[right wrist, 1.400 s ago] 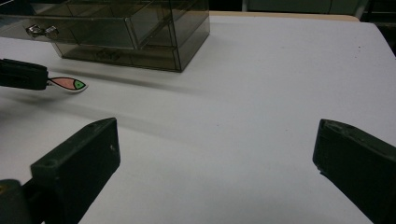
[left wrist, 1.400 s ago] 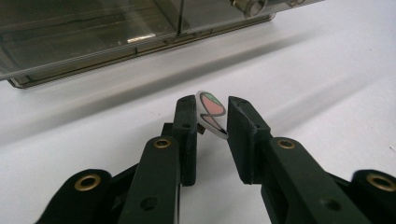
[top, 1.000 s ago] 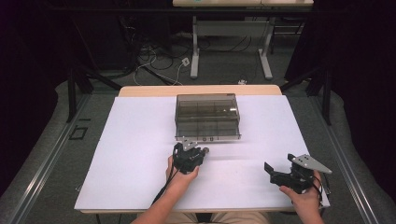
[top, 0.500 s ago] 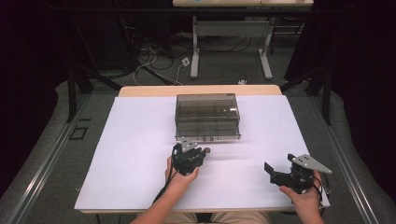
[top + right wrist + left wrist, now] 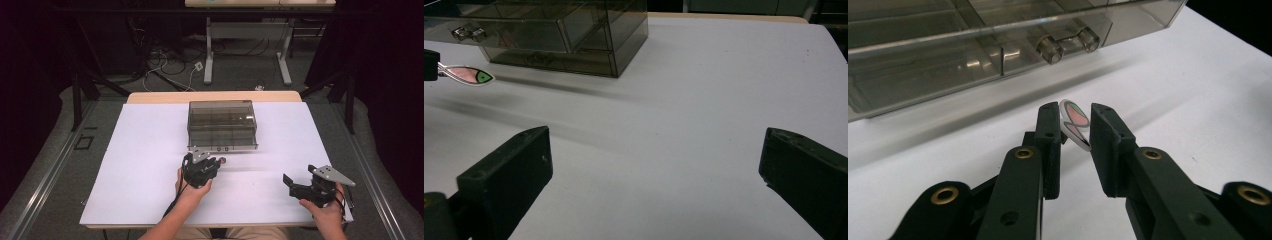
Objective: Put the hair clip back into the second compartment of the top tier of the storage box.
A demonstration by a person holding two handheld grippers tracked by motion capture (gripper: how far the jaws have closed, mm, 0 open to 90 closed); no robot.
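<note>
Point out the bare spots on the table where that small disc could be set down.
Free: the white table left of the drawer box, the strip to the box's right, and the stretch between the left gripper and right gripper. Crowded: just in front of the box, where the left gripper holds the disc.

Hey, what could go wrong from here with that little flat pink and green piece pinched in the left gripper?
1. The small flat pink and green piece sits tilted, caught only at the tips of the left gripper; it may slip out or twist.
2. The smoky transparent plastic drawer box has its drawers closed; pushing forward may knock the piece against the front.
3. The right gripper is open and far off, so the light box may slide.
</note>
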